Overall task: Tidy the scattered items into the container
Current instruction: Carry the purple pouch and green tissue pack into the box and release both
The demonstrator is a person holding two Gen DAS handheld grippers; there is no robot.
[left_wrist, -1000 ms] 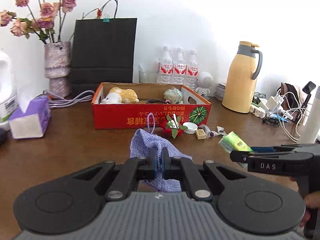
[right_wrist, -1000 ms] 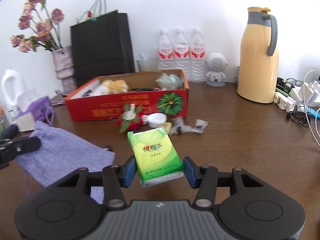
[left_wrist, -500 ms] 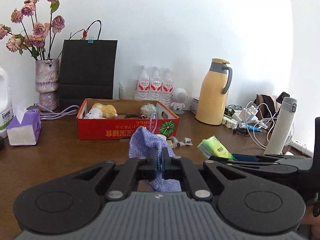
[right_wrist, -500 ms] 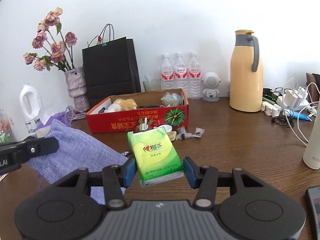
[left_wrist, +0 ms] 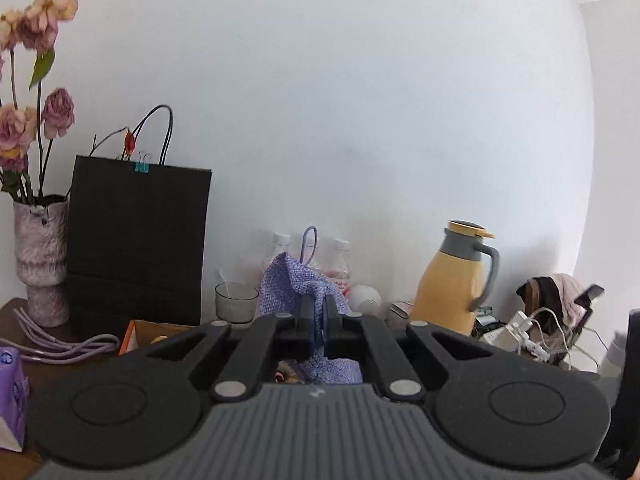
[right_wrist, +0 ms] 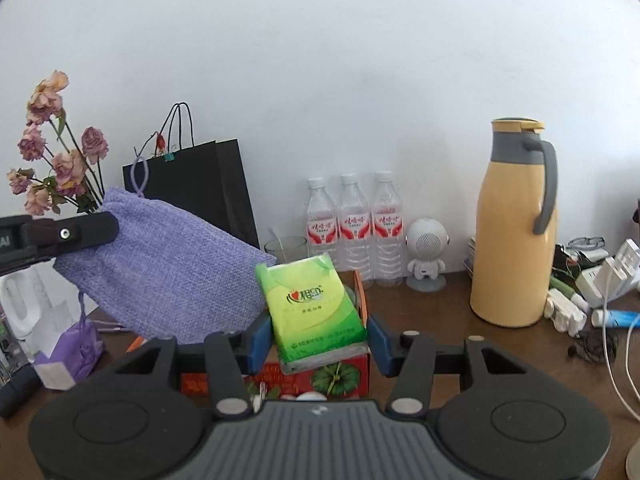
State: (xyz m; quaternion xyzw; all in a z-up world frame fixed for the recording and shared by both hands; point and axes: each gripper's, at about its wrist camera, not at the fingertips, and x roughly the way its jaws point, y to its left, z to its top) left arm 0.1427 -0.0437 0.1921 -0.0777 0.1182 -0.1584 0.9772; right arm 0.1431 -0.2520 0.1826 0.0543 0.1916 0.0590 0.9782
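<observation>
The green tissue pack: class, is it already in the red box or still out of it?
Out. The green tissue pack is clamped between the right gripper jaws, held above the red box.

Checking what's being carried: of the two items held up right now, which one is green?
The tissue pack, clamped in the right tool above the red box. The other held item, the cloth pouch in the left tool, is purple.

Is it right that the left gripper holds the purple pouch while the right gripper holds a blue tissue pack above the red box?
Not quite: the tissue pack is green, as the right wrist view shows. The rest stands: left gripper holds the purple pouch, right gripper holds the pack above the red box.
</observation>
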